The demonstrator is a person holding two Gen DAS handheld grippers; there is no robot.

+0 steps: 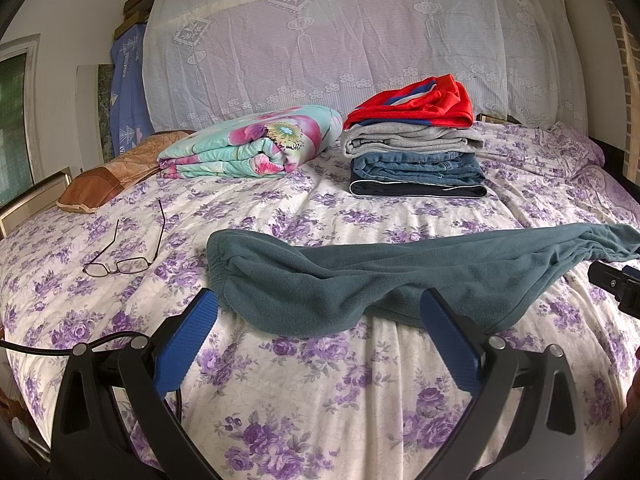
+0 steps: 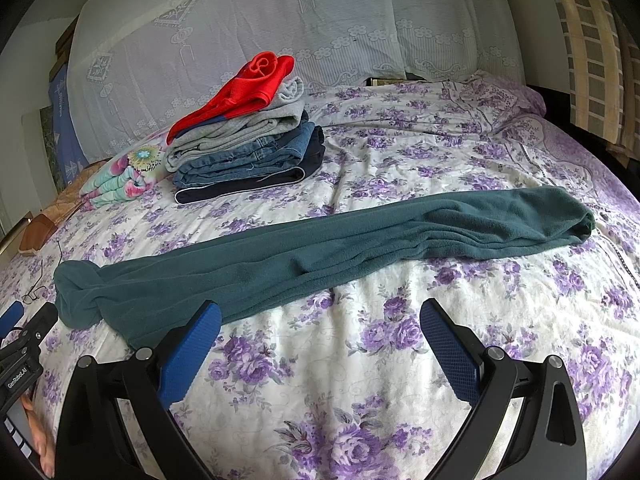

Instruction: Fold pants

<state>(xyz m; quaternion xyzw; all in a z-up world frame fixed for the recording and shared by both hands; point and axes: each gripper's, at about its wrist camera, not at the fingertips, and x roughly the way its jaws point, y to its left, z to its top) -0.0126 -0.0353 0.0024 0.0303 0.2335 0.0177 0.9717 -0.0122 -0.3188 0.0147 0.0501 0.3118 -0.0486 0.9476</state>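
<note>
My left tool and right tool are both wide apart, holding nothing. The long teal fleece pants lie across the middle, on the purple flowered bed sheet. Thin wire glasses sit left; a stack of folded clothes sits behind.

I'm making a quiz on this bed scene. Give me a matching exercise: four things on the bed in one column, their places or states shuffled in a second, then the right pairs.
Things:
1. teal pants
2. red garment
3. eyeglasses
4. floral quilt

Places or states:
A. top of the folded stack
B. lying open on the sheet, left of the pants
C. stretched out long across the bed
D. folded, left of the stack

Pairs: 1-C, 2-A, 3-B, 4-D
</note>
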